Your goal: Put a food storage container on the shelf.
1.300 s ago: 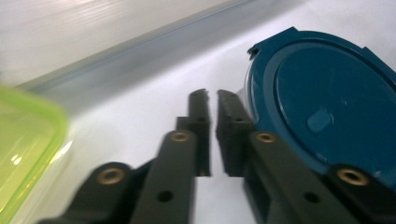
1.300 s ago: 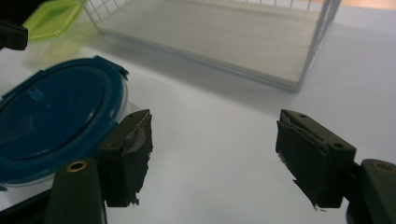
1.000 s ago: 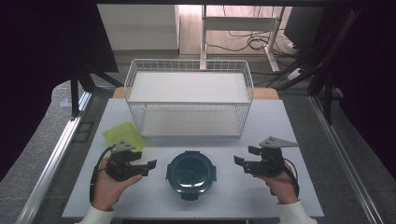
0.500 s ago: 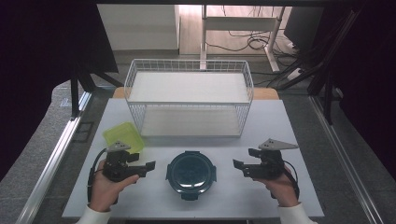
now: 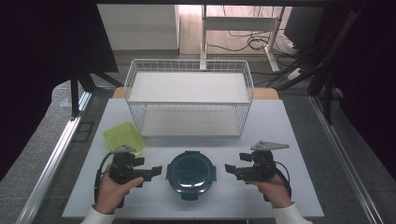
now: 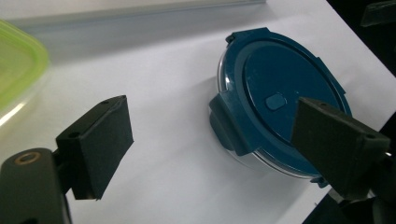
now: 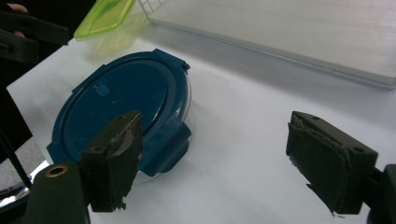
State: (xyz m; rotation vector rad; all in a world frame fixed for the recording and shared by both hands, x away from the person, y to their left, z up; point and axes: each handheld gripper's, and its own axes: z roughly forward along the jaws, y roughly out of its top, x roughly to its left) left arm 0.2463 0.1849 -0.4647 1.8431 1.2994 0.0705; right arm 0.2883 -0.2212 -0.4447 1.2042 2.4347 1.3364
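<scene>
A round clear container with a dark blue clip-on lid [image 5: 191,172] sits on the white table [image 5: 289,135] near its front edge. My left gripper [image 5: 158,171] is held just left of the container, its jaws open and pointing at it. In the left gripper view the lid [image 6: 280,102] lies ahead between the spread jaws of the left gripper [image 6: 217,140], untouched. My right gripper [image 5: 229,168] mirrors it from the right, open and empty. The right gripper view has the lid [image 7: 126,102] ahead of the left jaw of the right gripper [image 7: 224,158].
A small container with a yellow-green lid [image 5: 123,135] rests behind the left gripper, and also appears as the green lid [image 7: 105,14]. A white wire basket rack [image 5: 189,100] with two shelves stands across the back of the table. Bare table lies right of the round container.
Almost nothing differs. The right gripper has slipped slightly toward the table's near edge; both stay open beside the container.
</scene>
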